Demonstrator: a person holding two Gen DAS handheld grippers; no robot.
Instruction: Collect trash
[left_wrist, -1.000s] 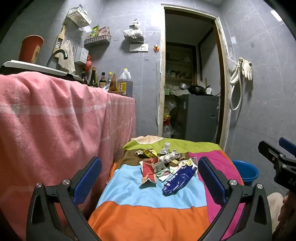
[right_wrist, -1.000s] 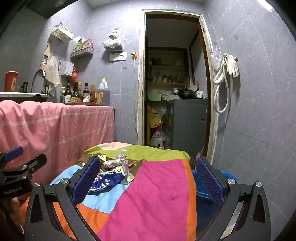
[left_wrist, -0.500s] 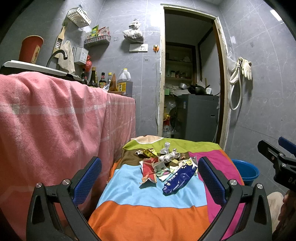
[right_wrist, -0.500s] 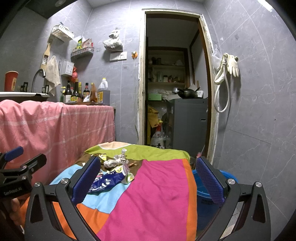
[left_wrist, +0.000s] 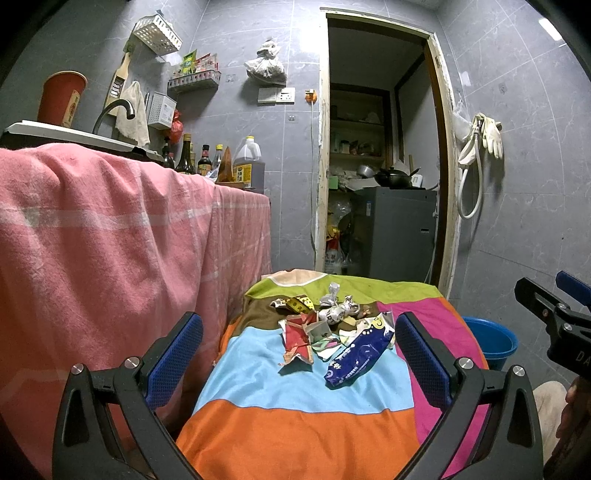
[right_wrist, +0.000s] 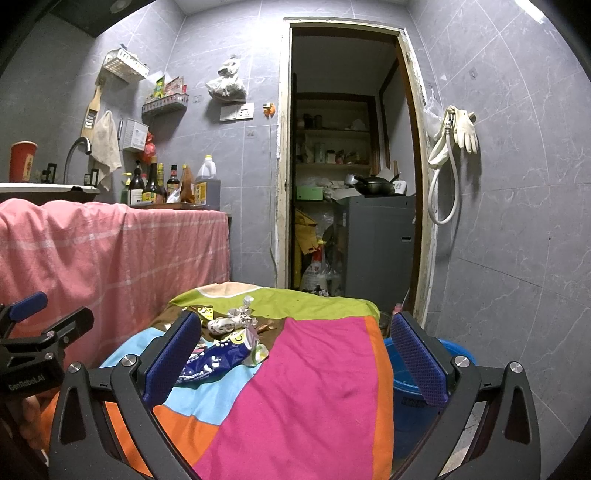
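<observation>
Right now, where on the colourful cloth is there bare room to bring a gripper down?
Free: the pink patch right of the blue wrapper, toward the blue bucket; the orange band nearest the left gripper. Crowded: the wrapper pile on the brown and light-blue stripes.

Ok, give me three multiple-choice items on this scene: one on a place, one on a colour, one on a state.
1. Where does the trash pile lie?
A. in the bucket
B. on the multicoloured cloth
C. on the pink-draped counter

2. What colour is the bucket beside the table?
A. blue
B. red
C. green

3. How is the left hand-held gripper?
A. shut on a wrapper
B. shut, empty
C. open, empty

Key: 1 B, wrappers rest on the striped cloth. 2 A, its rim shows blue. 3 C, its jaws stand wide apart, nothing between them.
</observation>
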